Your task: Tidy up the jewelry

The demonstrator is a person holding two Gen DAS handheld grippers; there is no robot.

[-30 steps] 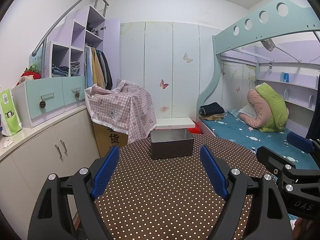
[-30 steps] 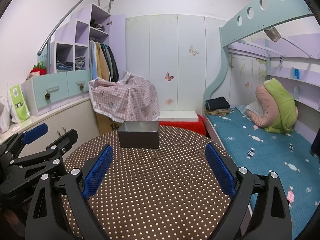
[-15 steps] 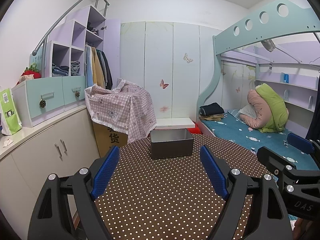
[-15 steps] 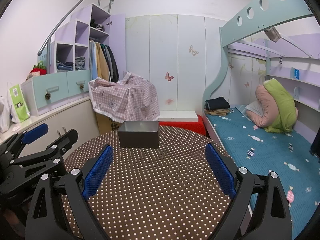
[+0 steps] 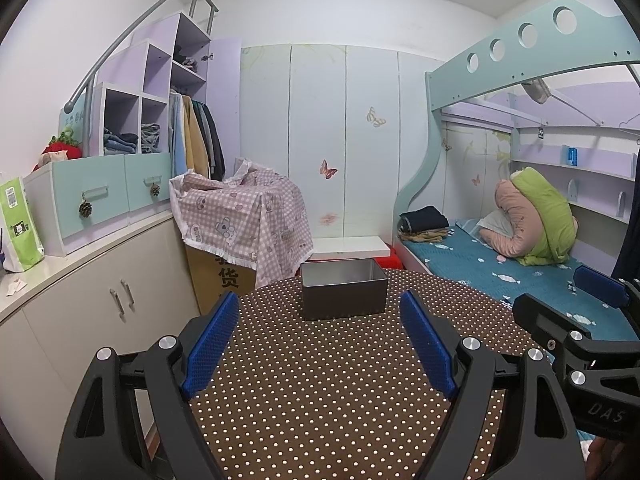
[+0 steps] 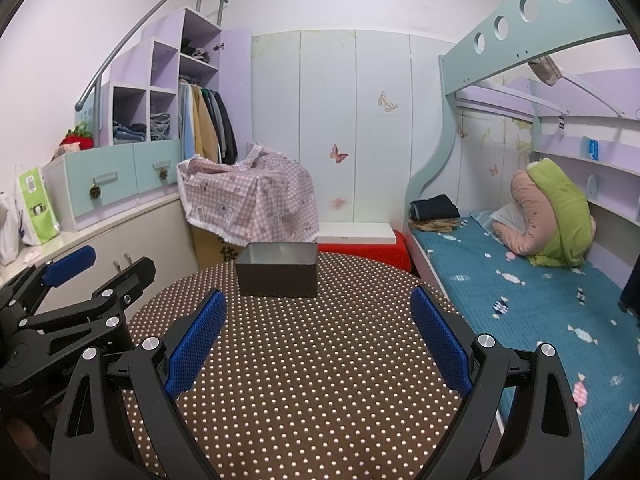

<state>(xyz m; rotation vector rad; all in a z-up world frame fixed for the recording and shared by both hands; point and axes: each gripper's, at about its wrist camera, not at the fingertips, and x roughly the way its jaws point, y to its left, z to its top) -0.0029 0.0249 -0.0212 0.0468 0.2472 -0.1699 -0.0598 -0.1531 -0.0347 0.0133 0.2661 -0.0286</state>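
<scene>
Left gripper (image 5: 320, 344) jaws wide, empty, right gripper (image 6: 318, 336) likewise, grey tin (image 5: 343, 294) interior hidden, tablecloth (image 5: 320, 380) edges cropped

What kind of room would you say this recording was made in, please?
Most likely a child's bedroom: a bunk bed with a teal candy-print sheet, butterfly stickers on the wardrobe doors, and a staircase shelf unit holding folded clothes. An open metal tin sits on the polka-dot table.
</scene>
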